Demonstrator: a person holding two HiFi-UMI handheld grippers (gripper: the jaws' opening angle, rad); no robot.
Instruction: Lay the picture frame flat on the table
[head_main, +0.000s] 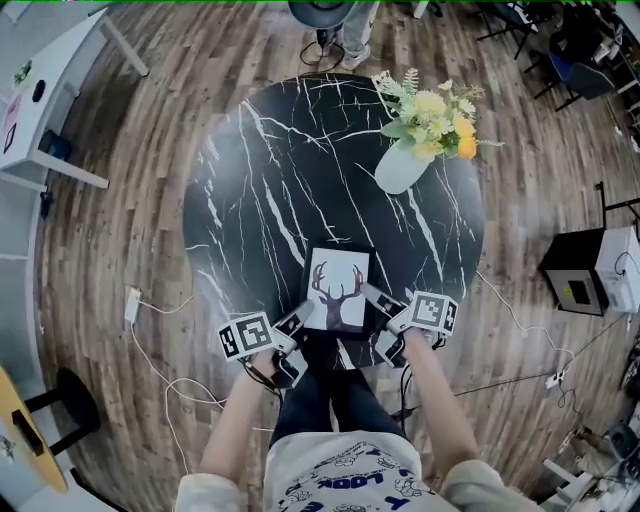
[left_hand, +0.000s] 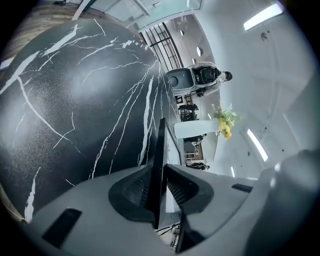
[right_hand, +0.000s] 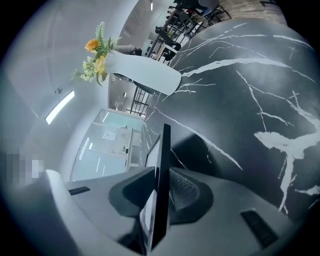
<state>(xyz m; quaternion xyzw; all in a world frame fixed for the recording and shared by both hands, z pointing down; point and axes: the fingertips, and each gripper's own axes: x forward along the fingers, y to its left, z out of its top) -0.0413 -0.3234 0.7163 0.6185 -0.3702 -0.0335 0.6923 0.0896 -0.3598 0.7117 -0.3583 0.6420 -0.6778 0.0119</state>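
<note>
Now: frame clamped on both sides

Picture frame (head_main: 337, 290), deer-head print, at near edge of black marble table (head_main: 250, 170), leaning back, not flat. Left gripper (head_main: 306, 316) and right gripper (head_main: 374, 300) each pinching a side edge. Vase of flowers (head_main: 402, 166) well beyond, clear. Shirt (head_main: 335, 478) print: "LOOK".

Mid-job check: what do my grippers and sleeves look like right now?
The left gripper and right gripper are light grey with dark ribbed pads. Each carries a white cube with black square markers. The person wears a white, blue-printed T-shirt with short sleeves.
</note>
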